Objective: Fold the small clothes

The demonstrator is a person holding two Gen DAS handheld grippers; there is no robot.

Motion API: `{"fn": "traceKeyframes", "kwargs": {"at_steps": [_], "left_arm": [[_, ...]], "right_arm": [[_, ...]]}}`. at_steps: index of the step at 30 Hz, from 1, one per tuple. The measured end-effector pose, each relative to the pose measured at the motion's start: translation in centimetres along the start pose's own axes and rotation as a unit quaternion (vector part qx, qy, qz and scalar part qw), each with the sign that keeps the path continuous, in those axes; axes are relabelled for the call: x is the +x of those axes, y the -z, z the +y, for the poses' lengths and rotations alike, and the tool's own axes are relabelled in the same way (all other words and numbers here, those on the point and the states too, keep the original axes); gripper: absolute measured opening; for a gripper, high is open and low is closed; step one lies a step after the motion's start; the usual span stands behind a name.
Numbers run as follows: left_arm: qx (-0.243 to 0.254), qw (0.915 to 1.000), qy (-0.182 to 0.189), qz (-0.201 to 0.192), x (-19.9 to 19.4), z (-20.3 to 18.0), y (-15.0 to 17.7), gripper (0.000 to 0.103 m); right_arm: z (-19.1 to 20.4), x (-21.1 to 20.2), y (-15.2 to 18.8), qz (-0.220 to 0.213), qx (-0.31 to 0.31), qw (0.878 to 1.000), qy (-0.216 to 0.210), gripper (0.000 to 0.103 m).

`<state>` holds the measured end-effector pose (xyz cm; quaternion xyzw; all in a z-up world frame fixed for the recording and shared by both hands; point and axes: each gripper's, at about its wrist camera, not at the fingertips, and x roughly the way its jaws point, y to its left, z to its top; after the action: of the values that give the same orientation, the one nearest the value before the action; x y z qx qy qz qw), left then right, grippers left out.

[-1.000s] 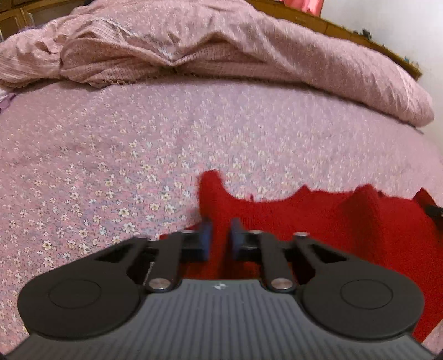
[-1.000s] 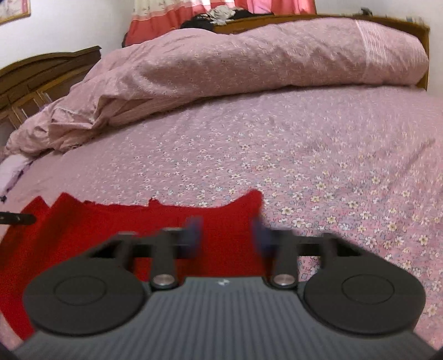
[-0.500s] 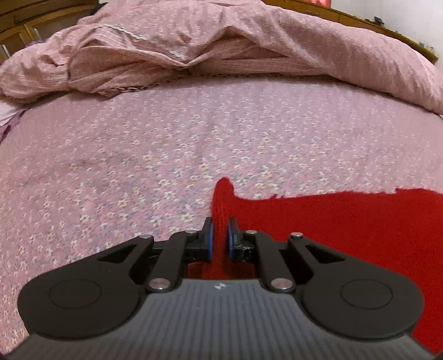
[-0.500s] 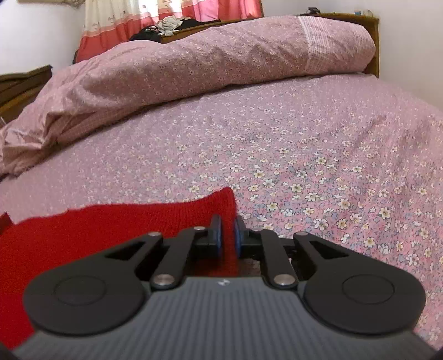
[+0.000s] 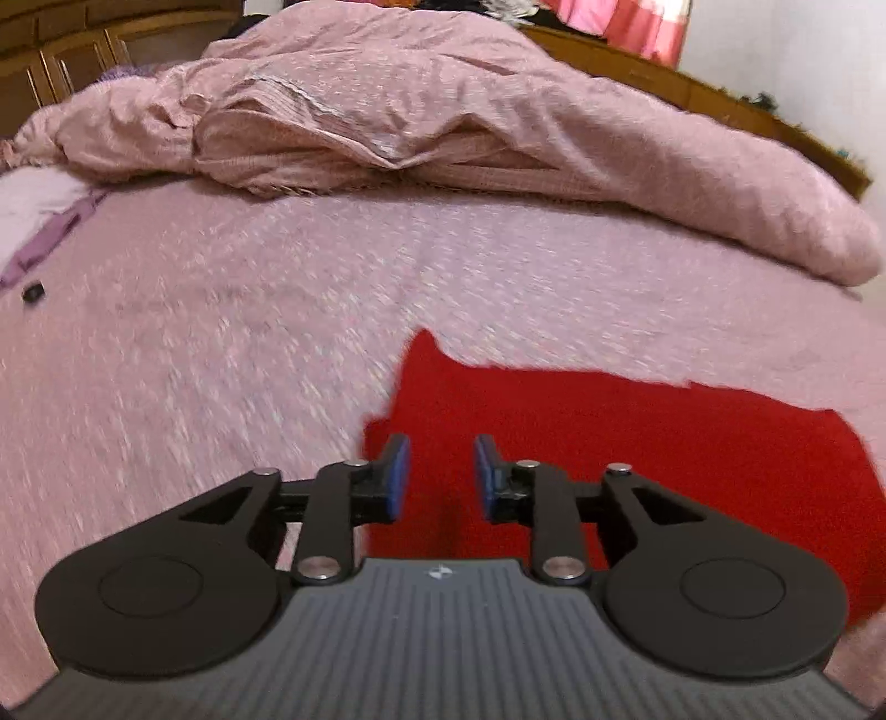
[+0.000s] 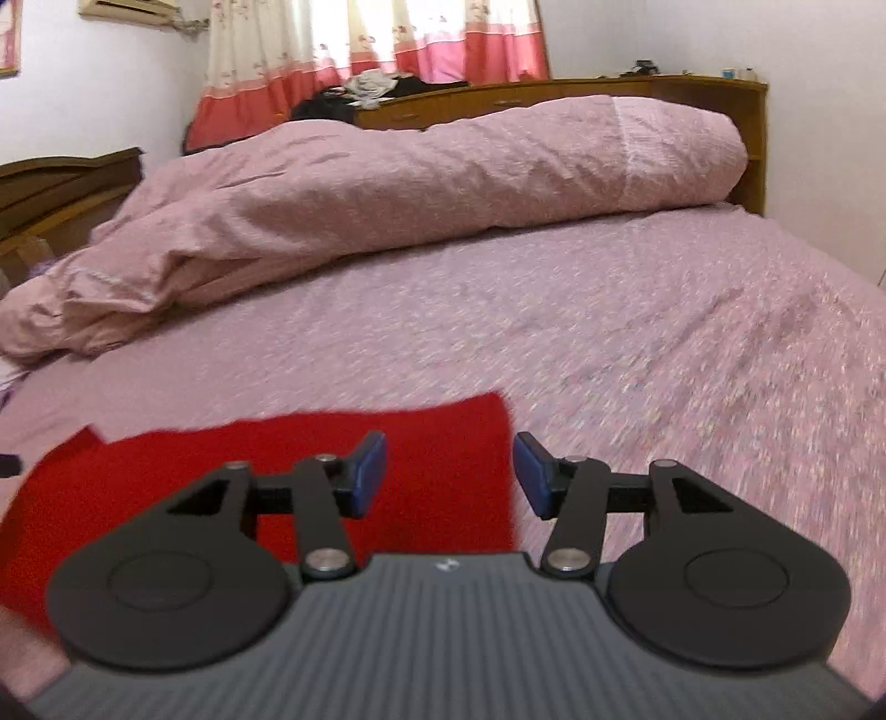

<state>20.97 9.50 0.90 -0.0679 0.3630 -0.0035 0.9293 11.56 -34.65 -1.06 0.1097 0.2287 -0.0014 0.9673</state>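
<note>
A small red knit garment (image 5: 637,443) lies flat on the pink flowered bed sheet (image 5: 249,343). My left gripper (image 5: 441,471) hangs over the garment's left end, its jaws opening, blue pads apart and nothing pressed between them. In the right wrist view the same red garment (image 6: 277,471) spreads to the left, its right edge below my right gripper (image 6: 448,471). That gripper's jaws are opening too, wide apart, and the cloth lies beneath them, not held.
A rumpled pink duvet (image 5: 443,111) is heaped along the far side of the bed, also seen as duvet (image 6: 415,183). A wooden headboard (image 6: 554,91) and a curtain (image 6: 360,39) stand behind. A small dark object (image 5: 33,292) and purple cloth (image 5: 50,232) lie far left.
Both grippers were shut on the garment's corners half a second ago; now both have let go and pulled back slightly. The red cloth lies flat on the sheet.
</note>
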Motion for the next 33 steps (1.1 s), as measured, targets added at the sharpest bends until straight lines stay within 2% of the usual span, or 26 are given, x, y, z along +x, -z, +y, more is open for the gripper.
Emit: {"fn": "traceKeyframes", "kwargs": {"at_steps": [3,6,9,13,20,22,24,27,31,33], "left_arm": [[0.009,0.9996,0.028,-0.002,-1.7,-0.9,2.2,0.033],[0.018,0.9989,0.041,0.015,-1.9,-1.2,3.9,0.033],[0.013,0.999,0.019,0.038,-1.0,-1.1,5.1,0.033],[0.029,0.9988,0.009,0.037,-0.5,-1.4,5.9,0.036],[0.037,0.9989,-0.006,0.028,-1.0,-1.5,6.3,0.037],[0.039,0.9988,-0.012,0.028,-1.7,-1.6,6.3,0.041],[0.046,0.9983,-0.023,0.029,-2.3,-1.7,6.5,0.054],[0.041,0.9984,-0.018,0.035,-3.1,-1.8,6.8,0.065],[0.033,0.9983,-0.01,0.047,-3.5,-2.1,7.2,0.072],[0.037,0.998,-0.011,0.051,-3.5,-2.3,7.5,0.073]], "right_arm": [[0.9,-1.8,1.4,0.008,-0.002,1.0,-0.015,0.053],[1.1,-2.8,2.6,0.013,0.016,0.999,-0.027,0.053],[1.1,-2.9,3.6,0.026,0.033,0.998,-0.039,0.053],[1.6,-1.5,5.2,0.065,0.027,0.997,-0.009,0.053],[2.4,-1.8,6.0,0.058,0.008,0.998,0.011,0.053],[2.3,-2.6,6.0,0.058,0.022,0.998,0.014,0.053],[2.0,-3.4,5.8,0.06,0.044,0.997,0.012,0.053],[1.5,-4.8,5.9,0.064,0.079,0.995,-0.002,0.055],[0.8,-5.9,6.3,0.075,0.128,0.989,-0.015,0.07],[0.4,-6.0,6.6,0.086,0.155,0.984,-0.025,0.07]]}}
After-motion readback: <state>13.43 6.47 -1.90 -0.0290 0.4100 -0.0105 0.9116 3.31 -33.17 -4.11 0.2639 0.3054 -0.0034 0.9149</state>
